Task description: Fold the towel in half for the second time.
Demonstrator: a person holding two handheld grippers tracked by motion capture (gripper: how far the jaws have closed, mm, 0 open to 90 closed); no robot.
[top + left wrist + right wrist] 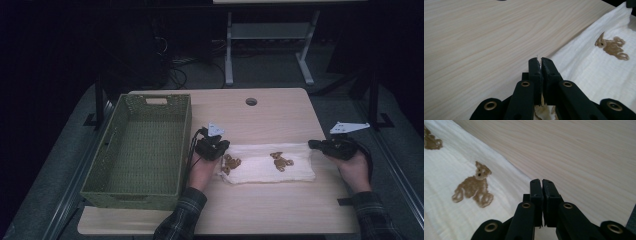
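Left gripper (216, 146) pinching the left edge of the white cloth (267, 167) between clenched jaws, right gripper (320, 145) clamping the cloth's right edge likewise, cloth with brown bear prints lying spread on the wooden table (260, 210), green woven basket (142, 150) sitting just left of it

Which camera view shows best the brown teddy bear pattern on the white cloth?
The right gripper view: one brown teddy bear figure on the white folded cloth shows large, with face and legs clear. The left gripper view shows a bear smaller, off to one side. The high view shows two tiny bears.
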